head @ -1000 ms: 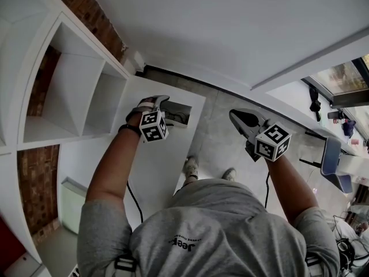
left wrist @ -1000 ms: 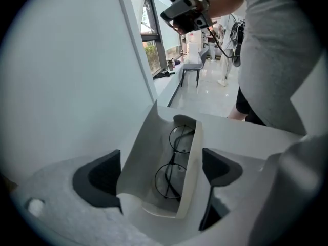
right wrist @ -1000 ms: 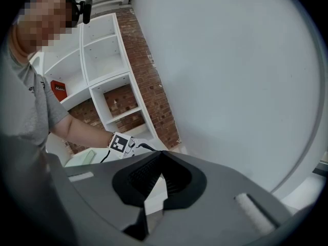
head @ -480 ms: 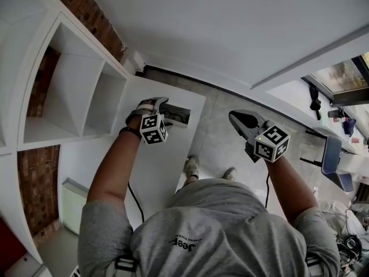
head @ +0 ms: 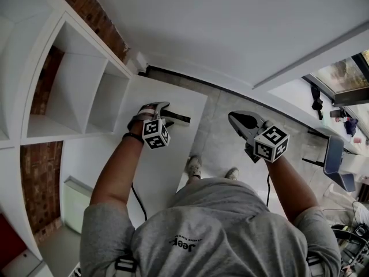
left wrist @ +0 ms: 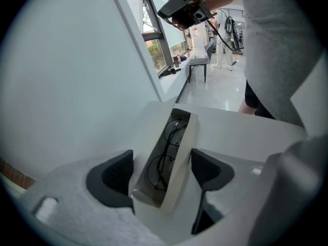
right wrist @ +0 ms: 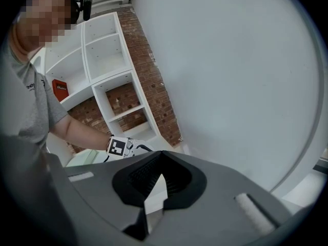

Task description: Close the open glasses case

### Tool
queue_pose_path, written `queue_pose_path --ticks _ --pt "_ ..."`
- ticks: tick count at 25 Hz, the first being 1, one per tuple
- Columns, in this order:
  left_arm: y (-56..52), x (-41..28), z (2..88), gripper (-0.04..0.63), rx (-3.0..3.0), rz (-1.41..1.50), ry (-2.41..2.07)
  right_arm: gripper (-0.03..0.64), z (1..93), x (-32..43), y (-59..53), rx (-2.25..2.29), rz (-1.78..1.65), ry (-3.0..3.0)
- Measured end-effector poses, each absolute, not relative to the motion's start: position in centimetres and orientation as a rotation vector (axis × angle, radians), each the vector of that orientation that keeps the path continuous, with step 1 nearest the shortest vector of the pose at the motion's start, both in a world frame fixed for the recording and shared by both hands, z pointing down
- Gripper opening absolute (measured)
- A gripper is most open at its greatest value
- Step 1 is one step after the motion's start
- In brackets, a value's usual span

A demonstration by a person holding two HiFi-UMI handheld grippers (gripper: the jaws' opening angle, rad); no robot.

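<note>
A white glasses case (left wrist: 180, 150) lies on the white table (head: 164, 172) with thin black-rimmed glasses (left wrist: 165, 155) showing through its narrowed opening. My left gripper (left wrist: 161, 159) straddles the case, its dark pads touch both long sides, and its jaws are closing. In the head view the case (head: 179, 119) shows only as a dark slit beside the left gripper (head: 163, 109). My right gripper (head: 233, 118) hangs in the air to the right, off the table, shut with nothing in it. In the right gripper view its tips (right wrist: 161, 155) meet.
White open shelving (head: 75, 91) against a brick wall (head: 86, 10) stands left of the table. A white wall runs behind it. A grey floor and the person's shoes (head: 193, 166) lie right of the table; a chair (head: 334, 160) stands at far right.
The case's opening has narrowed from a wide open box to a thin slit as the left jaws came together on it. The right gripper has stayed put.
</note>
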State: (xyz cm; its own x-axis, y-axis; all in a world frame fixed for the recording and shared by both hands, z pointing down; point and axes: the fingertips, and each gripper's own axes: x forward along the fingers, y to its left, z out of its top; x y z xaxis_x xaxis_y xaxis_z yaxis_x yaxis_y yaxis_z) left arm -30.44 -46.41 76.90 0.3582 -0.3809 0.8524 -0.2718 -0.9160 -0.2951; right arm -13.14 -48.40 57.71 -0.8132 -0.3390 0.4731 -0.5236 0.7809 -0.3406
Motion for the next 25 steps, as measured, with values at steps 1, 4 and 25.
queue_pose_path --ticks 1,4,25 --pt "-46.3 -30.5 76.8 0.356 -2.502 -1.614 0.61 0.011 57.7 -13.1 -48.3 0.654 0.657 -2.584" --pt "-46.1 -30.6 76.7 0.328 -2.496 -1.617 0.624 0.011 57.6 -13.1 -48.1 0.653 0.655 -2.584" --pt "-44.2 -31.1 76.7 0.225 -2.621 -1.638 0.654 0.011 56.9 -12.9 -47.0 0.665 0.64 -2.6"
